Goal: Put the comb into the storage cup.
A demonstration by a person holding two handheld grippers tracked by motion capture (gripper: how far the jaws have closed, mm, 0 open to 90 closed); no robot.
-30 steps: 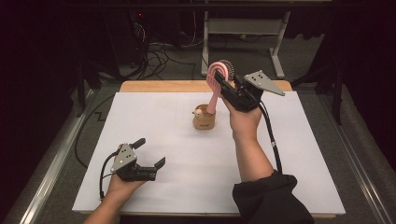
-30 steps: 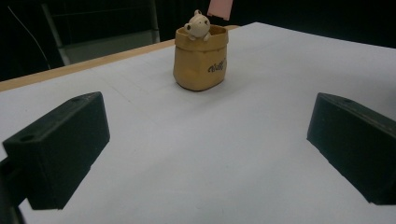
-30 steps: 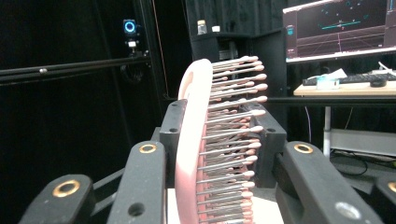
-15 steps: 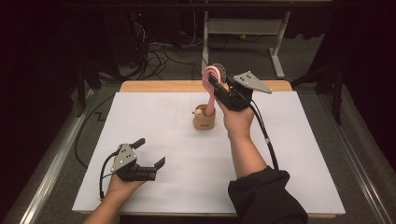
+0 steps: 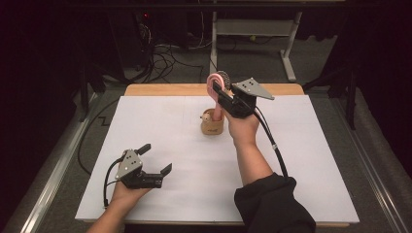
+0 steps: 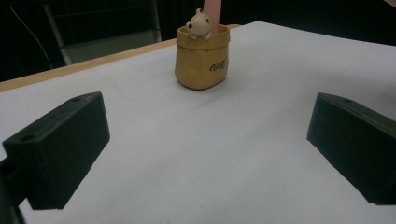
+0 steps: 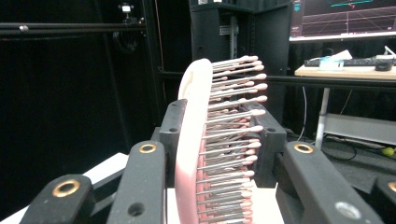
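Bristles (image 7: 233, 121) seen in right gripper view; bear figurine (image 6: 199, 24) in left.

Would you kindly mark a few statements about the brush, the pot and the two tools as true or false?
1. The right tool grips a pink hairbrush. True.
2. The left tool holds the pot. False: its jaws stand open, apart from the pot.
3. The brush handle reaches down into the pot. True.
4. The pot lies tipped over. False: it stands upright on the white sheet.
5. A small animal figure sits at the pot's rim. True.
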